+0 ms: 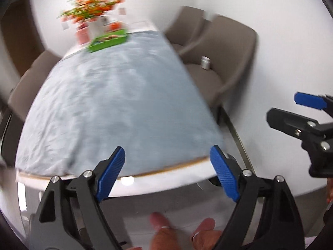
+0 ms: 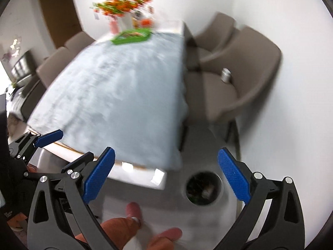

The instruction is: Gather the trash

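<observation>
A small silver can stands on the seat of the near brown chair to the right of the table; it also shows in the right wrist view. A round trash bin with dark contents stands on the floor below the table's near right corner. My left gripper is open and empty above the table's near edge. My right gripper is open and empty, high over the floor near the bin. Each gripper shows in the other's view, the right one and the left one.
A long table with a light blue cloth fills the middle. At its far end stand a green tray and a vase of orange flowers. Brown chairs line both sides. A white wall is on the right.
</observation>
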